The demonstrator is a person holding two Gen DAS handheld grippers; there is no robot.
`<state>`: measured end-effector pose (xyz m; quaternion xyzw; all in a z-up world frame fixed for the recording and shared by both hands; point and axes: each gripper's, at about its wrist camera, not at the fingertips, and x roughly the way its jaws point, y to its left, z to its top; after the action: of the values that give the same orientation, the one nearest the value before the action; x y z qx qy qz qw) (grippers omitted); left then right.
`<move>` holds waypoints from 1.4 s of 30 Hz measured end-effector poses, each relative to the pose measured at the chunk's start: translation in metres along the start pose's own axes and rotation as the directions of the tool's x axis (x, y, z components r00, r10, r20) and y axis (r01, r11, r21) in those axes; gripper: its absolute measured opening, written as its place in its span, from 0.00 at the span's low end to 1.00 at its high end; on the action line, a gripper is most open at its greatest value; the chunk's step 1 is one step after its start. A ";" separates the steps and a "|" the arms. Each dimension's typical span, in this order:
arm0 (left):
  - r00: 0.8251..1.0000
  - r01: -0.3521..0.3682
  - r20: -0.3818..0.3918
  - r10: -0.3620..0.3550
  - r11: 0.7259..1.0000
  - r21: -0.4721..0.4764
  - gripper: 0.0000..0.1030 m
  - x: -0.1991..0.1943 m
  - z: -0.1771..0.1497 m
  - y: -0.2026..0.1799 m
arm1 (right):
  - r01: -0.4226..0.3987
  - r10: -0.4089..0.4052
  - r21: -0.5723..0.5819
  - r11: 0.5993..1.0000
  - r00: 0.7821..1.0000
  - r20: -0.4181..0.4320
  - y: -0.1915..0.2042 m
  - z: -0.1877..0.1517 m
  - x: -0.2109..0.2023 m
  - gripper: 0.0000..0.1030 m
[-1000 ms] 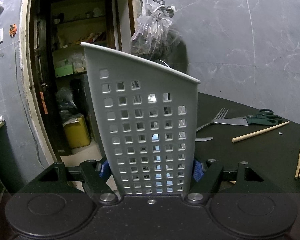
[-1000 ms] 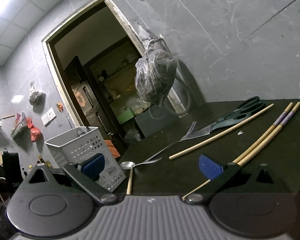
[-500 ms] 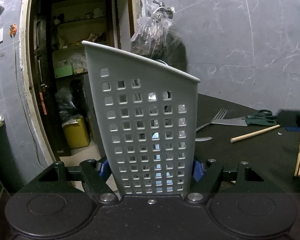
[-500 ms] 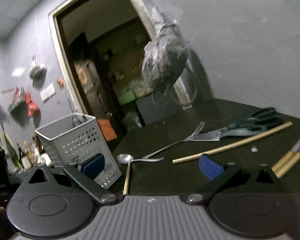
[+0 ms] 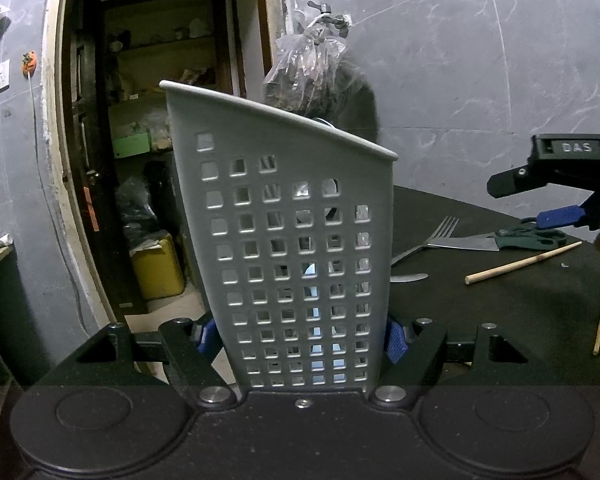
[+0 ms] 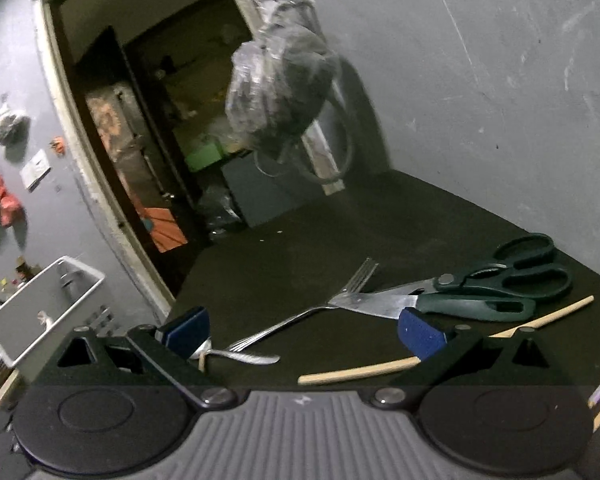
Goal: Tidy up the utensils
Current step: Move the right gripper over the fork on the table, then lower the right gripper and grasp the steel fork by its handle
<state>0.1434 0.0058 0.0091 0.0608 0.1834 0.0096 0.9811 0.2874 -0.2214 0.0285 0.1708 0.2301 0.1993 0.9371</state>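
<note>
left claw (image 5: 302, 336) clamped on basket (image 5: 292, 240), frame centre | right claw (image 6: 302, 334) wide open, empty, above fork (image 6: 300, 316) and scissors (image 6: 480, 292) on worktop (image 6: 340, 232), lower right

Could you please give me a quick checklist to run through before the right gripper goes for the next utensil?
1. Left gripper clamped on the white caddy: ok, pads press both side walls.
2. Caddy upright, opening up: ok.
3. Right gripper open and empty: ok, nothing between the pads.
4. Fork free to lift: not ok, its tines lie by the scissors blades and its handle end crosses the spoon.
5. Single chopstick free: ok, it lies alone on the dark table.
6. Room left in the caddy: cannot tell; some utensils already stand inside.
</note>
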 end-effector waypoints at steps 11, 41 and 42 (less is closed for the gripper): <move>1.000 0.008 0.004 -0.008 1.000 -0.002 0.74 0.000 -0.001 0.001 | 0.043 -0.041 0.037 0.998 0.998 -0.051 -0.014 0.006 0.023 1.00; 0.999 0.032 0.003 -0.032 0.999 -0.008 0.74 0.007 -0.005 0.007 | 0.077 -0.063 0.119 0.990 0.991 -0.117 -0.045 0.048 0.124 1.00; 0.999 0.032 0.003 -0.032 0.999 -0.008 0.74 0.007 -0.005 0.007 | 0.075 -0.061 0.123 0.990 0.991 -0.115 -0.046 0.047 0.126 1.00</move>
<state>0.1486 0.0140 0.0028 0.0540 0.1830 -0.0052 0.9816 0.4272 -0.2151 0.0035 0.2109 0.3000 0.1614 0.9162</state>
